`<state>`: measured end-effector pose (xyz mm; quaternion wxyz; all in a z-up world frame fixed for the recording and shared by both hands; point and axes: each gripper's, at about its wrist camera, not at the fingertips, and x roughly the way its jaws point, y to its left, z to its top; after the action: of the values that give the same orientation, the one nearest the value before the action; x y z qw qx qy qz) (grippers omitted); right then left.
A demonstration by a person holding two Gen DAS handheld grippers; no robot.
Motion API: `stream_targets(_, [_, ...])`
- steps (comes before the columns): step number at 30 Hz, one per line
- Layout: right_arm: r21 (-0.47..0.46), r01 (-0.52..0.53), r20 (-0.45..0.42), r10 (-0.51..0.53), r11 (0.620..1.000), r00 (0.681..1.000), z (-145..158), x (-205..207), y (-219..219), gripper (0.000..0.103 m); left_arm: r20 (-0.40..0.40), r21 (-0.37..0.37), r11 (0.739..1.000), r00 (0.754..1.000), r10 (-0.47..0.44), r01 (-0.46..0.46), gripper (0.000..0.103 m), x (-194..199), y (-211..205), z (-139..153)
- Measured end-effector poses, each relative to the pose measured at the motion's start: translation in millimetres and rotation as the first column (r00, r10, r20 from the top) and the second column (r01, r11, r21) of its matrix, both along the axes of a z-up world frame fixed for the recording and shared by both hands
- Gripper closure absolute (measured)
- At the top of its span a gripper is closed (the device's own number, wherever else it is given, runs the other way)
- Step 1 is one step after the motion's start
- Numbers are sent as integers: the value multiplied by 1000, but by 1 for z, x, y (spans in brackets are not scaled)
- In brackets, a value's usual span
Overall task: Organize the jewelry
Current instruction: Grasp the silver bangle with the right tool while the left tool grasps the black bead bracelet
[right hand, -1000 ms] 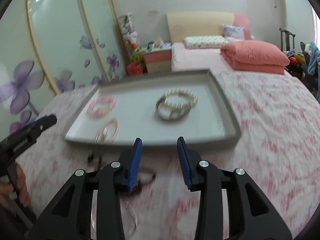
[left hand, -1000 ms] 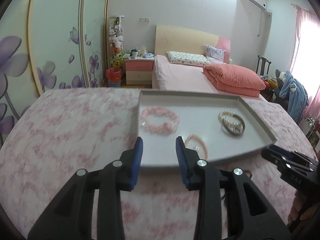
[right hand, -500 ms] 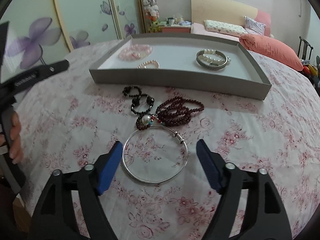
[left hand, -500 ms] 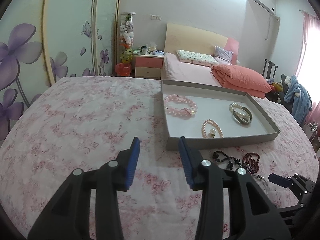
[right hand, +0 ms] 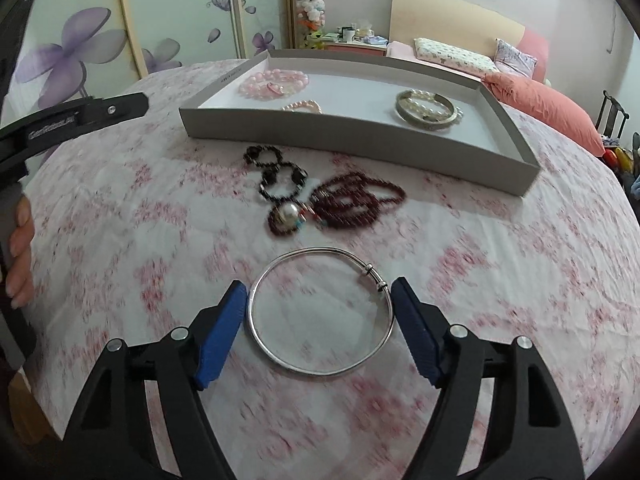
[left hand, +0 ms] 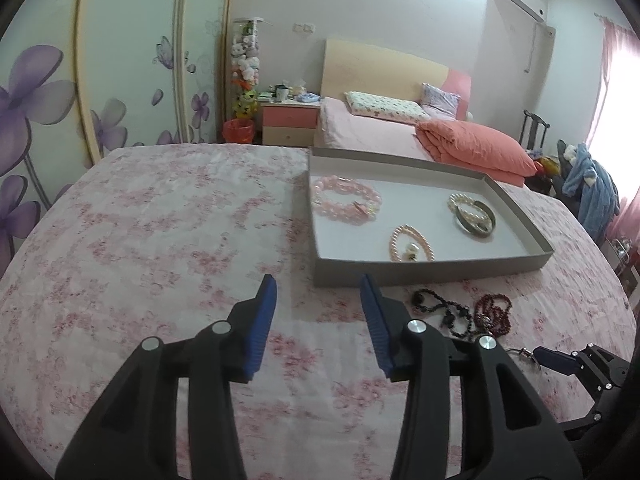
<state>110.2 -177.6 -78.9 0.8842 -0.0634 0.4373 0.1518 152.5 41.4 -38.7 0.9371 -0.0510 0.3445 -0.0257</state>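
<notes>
Three bracelets on the tabletop, three in the tray

Our right gripper (right hand: 318, 312) is closing around the silver bangle (right hand: 320, 312), pads not yet pressing; our left gripper (left hand: 318, 312), opening, holds nothing beside the tray (left hand: 424, 274).

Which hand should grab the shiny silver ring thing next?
The right gripper: its closing jaws already straddle the silver bangle on the tablecloth. The left gripper has only bare cloth between its opening jaws.
</notes>
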Motion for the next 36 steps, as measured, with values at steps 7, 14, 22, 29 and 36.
stream_targets(7, [-4, 154, 5, -154, 988, 988, 1, 12, -50, 29, -52, 1, 995, 993, -102, 102, 59, 11, -38, -10])
stream_targets(14, [2, 192, 2, -192, 981, 981, 1, 22, -68, 29, -135, -2, 985, 976, -170, 172, 59, 35, -82, -26])
stream_targets(22, [3, 183, 1, -183, 983, 983, 1, 23, -67, 29, -212, 83, 984, 968, -138, 158, 71, 54, -103, -49])
stream_targets(29, [-1, 159, 3, -159, 987, 987, 1, 27, -58, 29, -195, 136, 981, 974, -113, 141, 70, 34, -64, -51])
stream_targets(36, [0, 157, 1, -157, 988, 988, 1, 30, -56, 29, -195, 68, 986, 971, -140, 155, 60, 24, -37, -48])
